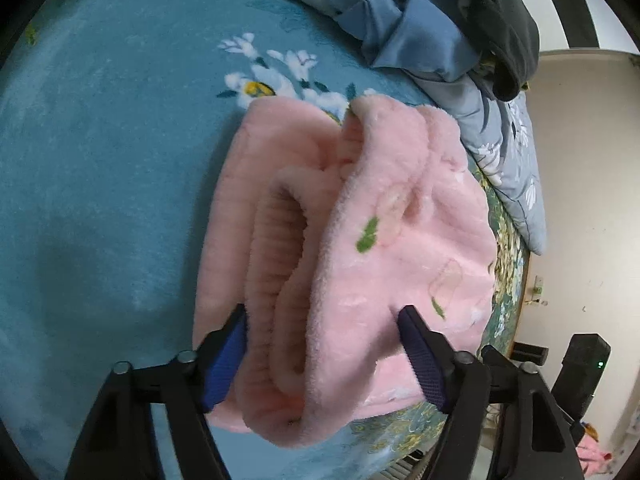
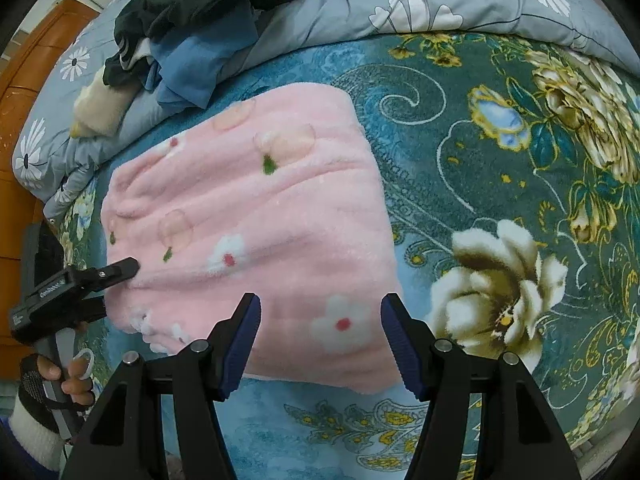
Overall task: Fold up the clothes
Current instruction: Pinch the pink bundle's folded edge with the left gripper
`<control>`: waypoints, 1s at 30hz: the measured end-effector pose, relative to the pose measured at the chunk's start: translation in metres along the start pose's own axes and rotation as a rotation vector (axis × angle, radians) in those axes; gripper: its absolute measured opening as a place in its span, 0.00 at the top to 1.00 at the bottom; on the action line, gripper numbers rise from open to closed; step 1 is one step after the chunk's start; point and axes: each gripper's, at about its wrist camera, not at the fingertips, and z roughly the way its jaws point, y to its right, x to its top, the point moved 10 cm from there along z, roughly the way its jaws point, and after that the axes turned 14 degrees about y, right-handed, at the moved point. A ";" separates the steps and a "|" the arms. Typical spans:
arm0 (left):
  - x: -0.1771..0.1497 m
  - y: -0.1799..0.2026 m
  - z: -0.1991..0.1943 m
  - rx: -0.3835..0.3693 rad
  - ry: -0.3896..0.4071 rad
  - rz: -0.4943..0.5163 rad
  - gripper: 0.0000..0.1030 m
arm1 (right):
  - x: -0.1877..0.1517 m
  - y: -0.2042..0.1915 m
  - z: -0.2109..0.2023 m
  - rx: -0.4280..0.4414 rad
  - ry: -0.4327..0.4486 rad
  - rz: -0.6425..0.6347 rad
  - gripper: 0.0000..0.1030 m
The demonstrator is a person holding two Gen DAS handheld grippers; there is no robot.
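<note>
Pink fleece garment, printed with small flowers and pale circles, lies folded into a thick pad on the teal floral blanket covering the bed. A heap of unfolded dark and blue clothes sits behind it on the grey quilt.

Left gripper: jaws part-spread around the ribbed, layered edge of the pad, with fleece filling the gap between them. The left pad looks to touch the ribbing; whether the right pad bears on the fleece I cannot tell, so no firm pinch is confirmed. In the right wrist view its upper finger lies against the garment's left edge, a hand on the handle.

Right gripper: jaws spread, poised over the near edge of the pad, nothing between them.

Handling judgement: light, soft, very compressible (plush pile, so fairly grippy rather than slick). Layers will slump or fan apart if lifted by one ply. Best hold: bite through the whole stack at the ribbed edge and support the opposite edge too.
</note>
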 end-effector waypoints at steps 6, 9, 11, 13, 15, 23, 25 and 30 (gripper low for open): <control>0.001 0.006 -0.006 0.016 0.018 0.010 0.71 | 0.000 -0.006 0.000 0.007 0.004 0.005 0.38; 0.006 0.013 -0.020 -0.008 0.050 0.016 0.75 | 0.003 -0.009 -0.002 0.015 0.011 0.006 0.38; 0.012 0.017 -0.036 -0.034 0.078 0.023 0.76 | 0.005 -0.011 -0.004 0.027 0.020 0.010 0.38; 0.019 0.017 -0.052 -0.042 0.111 0.031 0.81 | 0.008 -0.013 -0.006 0.042 0.030 0.014 0.38; 0.023 0.006 -0.057 -0.004 0.136 0.044 0.87 | 0.010 -0.012 -0.006 0.054 0.033 0.019 0.38; 0.023 -0.023 -0.036 -0.013 0.119 -0.030 0.77 | 0.016 0.003 0.006 0.040 0.026 0.053 0.38; 0.027 -0.017 -0.036 -0.038 0.136 -0.029 0.48 | 0.020 0.009 0.007 0.039 0.035 0.070 0.38; 0.035 -0.003 -0.024 -0.087 0.122 0.013 0.18 | 0.029 0.023 0.012 0.051 0.037 0.132 0.26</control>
